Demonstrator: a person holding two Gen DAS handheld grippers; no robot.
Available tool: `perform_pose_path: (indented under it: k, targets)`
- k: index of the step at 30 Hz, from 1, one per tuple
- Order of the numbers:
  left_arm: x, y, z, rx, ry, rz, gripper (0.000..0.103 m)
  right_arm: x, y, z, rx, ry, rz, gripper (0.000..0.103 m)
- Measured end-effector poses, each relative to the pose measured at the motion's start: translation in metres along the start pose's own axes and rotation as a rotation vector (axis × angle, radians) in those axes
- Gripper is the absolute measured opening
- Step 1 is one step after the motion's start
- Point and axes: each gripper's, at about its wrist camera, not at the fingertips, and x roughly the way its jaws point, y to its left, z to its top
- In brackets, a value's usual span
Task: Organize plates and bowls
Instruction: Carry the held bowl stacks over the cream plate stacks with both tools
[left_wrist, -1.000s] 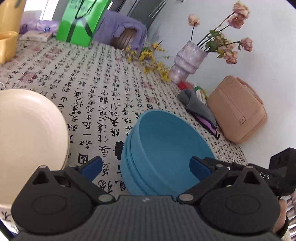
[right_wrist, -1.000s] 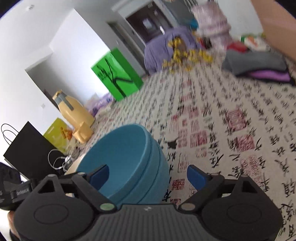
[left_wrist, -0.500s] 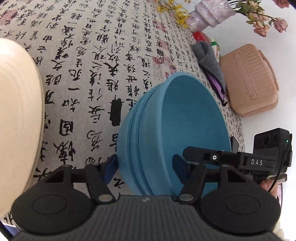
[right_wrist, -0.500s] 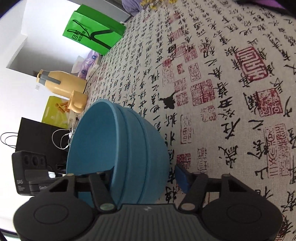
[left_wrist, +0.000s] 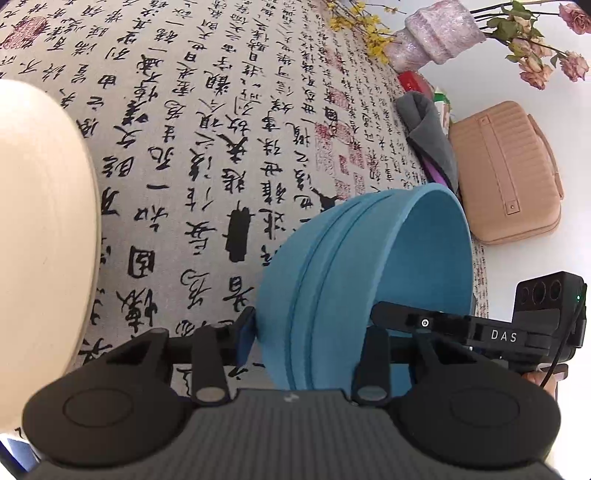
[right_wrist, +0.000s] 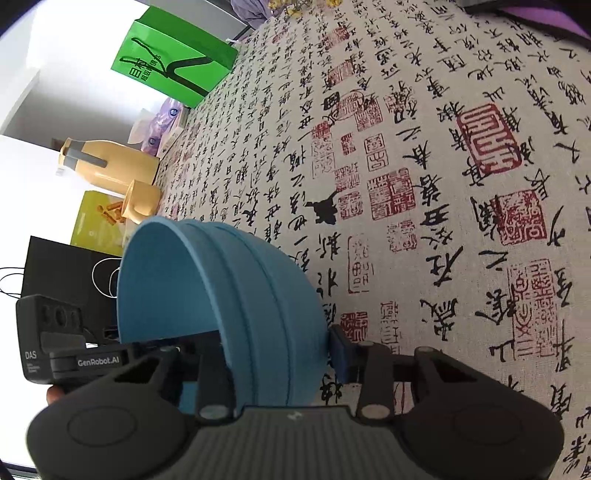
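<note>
A stack of three nested blue bowls (left_wrist: 369, 258) (right_wrist: 221, 288) stands on the calligraphy-print tablecloth (left_wrist: 221, 147). My left gripper (left_wrist: 310, 332) straddles its near wall, one pad against the outside and the other finger inside; its jaws are closing on the wall. From the opposite side my right gripper (right_wrist: 273, 350) grips the stack the same way, jaws also closing. Each view shows the other gripper's body at the far rim. A large cream plate (left_wrist: 37, 240) lies to the left of the bowls.
A vase of dried flowers (left_wrist: 439, 40), a grey cloth (left_wrist: 428, 136) and a tan bag (left_wrist: 506, 173) sit along one table edge. A green bag (right_wrist: 173, 70), yellow jug (right_wrist: 110, 166), yellow cup (right_wrist: 142, 201) and black bag (right_wrist: 66, 273) line the other.
Both grippers came down onto the bowl stack from opposite sides and tipped to point more steeply down. Their jaws narrowed from wide open to gripping the bowl walls.
</note>
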Motion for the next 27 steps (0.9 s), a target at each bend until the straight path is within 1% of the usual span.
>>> perform_pose_path:
  k: [10, 14, 19, 21, 23, 27]
  targets:
    - [-0.016, 0.011, -0.001, -0.011, -0.019, -0.02, 0.04, 0.001, 0.021, -0.001, -0.023, -0.01, -0.019, 0.037]
    - [-0.031, 0.018, 0.004, 0.0, -0.042, -0.032, 0.04, 0.005, 0.039, 0.0, -0.045, -0.017, -0.022, 0.037]
    - [-0.052, 0.037, 0.004, -0.018, -0.075, -0.041, 0.04, 0.015, 0.066, 0.002, -0.08, -0.021, -0.027, 0.037]
    - [-0.061, 0.047, 0.005, -0.021, -0.082, -0.041, 0.04, 0.023, 0.078, 0.002, -0.1, -0.011, -0.03, 0.037]
    - [-0.071, 0.059, 0.005, -0.045, -0.091, -0.038, 0.04, 0.033, 0.09, 0.003, -0.112, 0.003, -0.032, 0.037]
    - [-0.095, 0.08, 0.005, -0.067, -0.13, -0.031, 0.04, 0.053, 0.115, 0.004, -0.136, 0.021, -0.022, 0.037]
